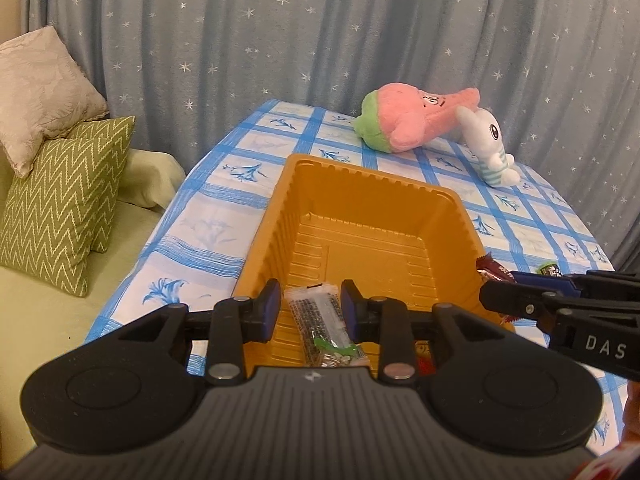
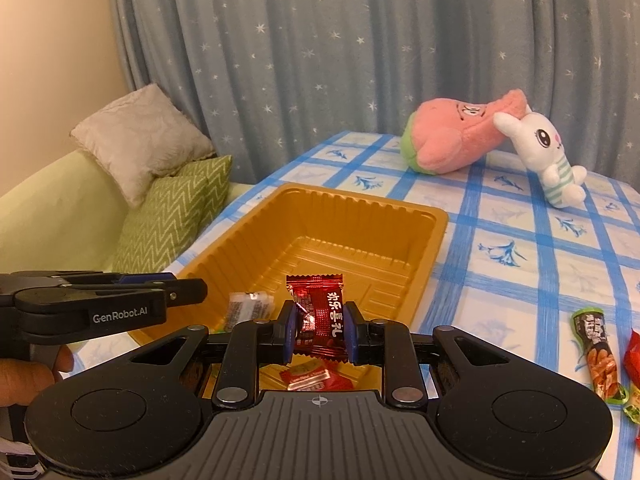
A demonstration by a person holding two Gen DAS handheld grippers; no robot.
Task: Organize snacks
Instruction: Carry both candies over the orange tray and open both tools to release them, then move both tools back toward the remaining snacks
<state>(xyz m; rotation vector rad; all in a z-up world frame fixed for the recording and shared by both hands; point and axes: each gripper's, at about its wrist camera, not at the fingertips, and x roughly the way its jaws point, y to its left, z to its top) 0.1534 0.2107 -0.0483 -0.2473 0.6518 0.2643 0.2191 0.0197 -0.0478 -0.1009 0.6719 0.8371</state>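
Two tongs over one orange plastic tray (image 2: 430, 236) on the blue-checked surface (image 2: 520, 280). Two plush toys at the far end: pink plush (image 2: 452, 140), white bunny plush (image 2: 548, 156) leaning on it. Left tongs (image 1: 308, 312) are parted, pads clear of the clear-wrapped snack packet (image 1: 324, 320), which lies on the tray floor at the near end. Right tongs (image 2: 318, 330) are clamped on a red candy wrapper (image 2: 320, 316) above the tray's near edge. Another red packet (image 2: 316, 378) sits in the tray below it. Green-and-orange snack stick (image 2: 596, 352) lies on the surface right of the tray.
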